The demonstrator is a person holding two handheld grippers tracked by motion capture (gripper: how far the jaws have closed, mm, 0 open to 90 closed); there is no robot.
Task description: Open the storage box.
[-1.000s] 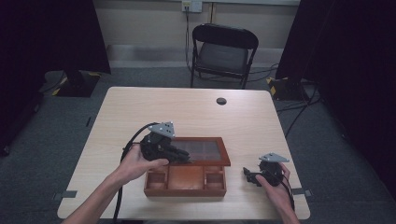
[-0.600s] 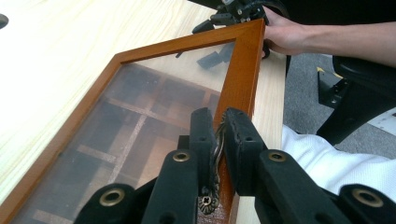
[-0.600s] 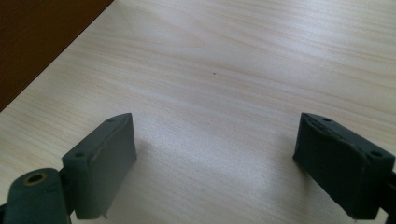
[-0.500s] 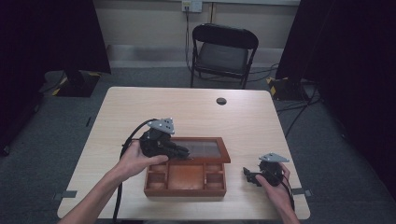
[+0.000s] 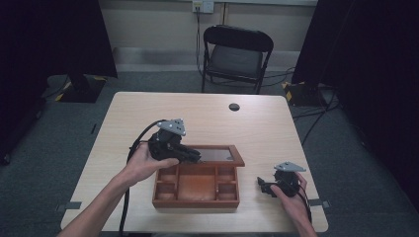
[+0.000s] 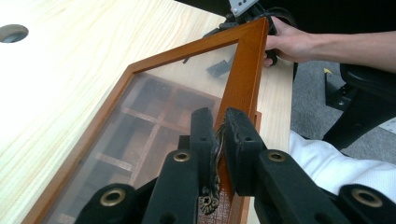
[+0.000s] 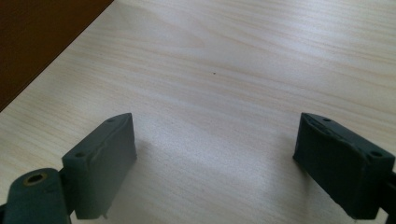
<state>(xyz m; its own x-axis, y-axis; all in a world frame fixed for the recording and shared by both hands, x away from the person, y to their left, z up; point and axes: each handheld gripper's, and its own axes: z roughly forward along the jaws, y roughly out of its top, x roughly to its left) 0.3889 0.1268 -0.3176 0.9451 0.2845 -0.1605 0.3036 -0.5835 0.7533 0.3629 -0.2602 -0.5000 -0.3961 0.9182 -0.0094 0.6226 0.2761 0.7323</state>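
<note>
Clearly the work in hand is swinging the glass-paned lid [image 5: 217, 154] of the wooden box [image 5: 196, 185], which sits near the table's [image 5: 123, 118] front edge, a little right of its middle. The lid stands well raised, hinged along the box's far side, so the dividers and compartments [image 5: 197, 181] beneath lie exposed in the high view; through the pane in the left gripper view the same partitions show. The left gripper [image 6: 219, 140] has its jaws pressed together on the small brass clasp [image 6: 215, 161] at the lid's free edge, gripping it with the frame just beside. Whether the lid is being opened or closed cannot be told from these pictures; by my judgement the swing is roughly partway, with the lid neither flat on the box nor laid fully back. The right gripper [image 5: 269, 186] rests near the table's front right corner, apart from the box, its jaws spread wide over bare wood in its own view and holding nothing. A dark round hole [image 5: 234, 106] lies toward the far edge, and a folding chair [image 5: 237, 54] stands beyond the table.
</note>
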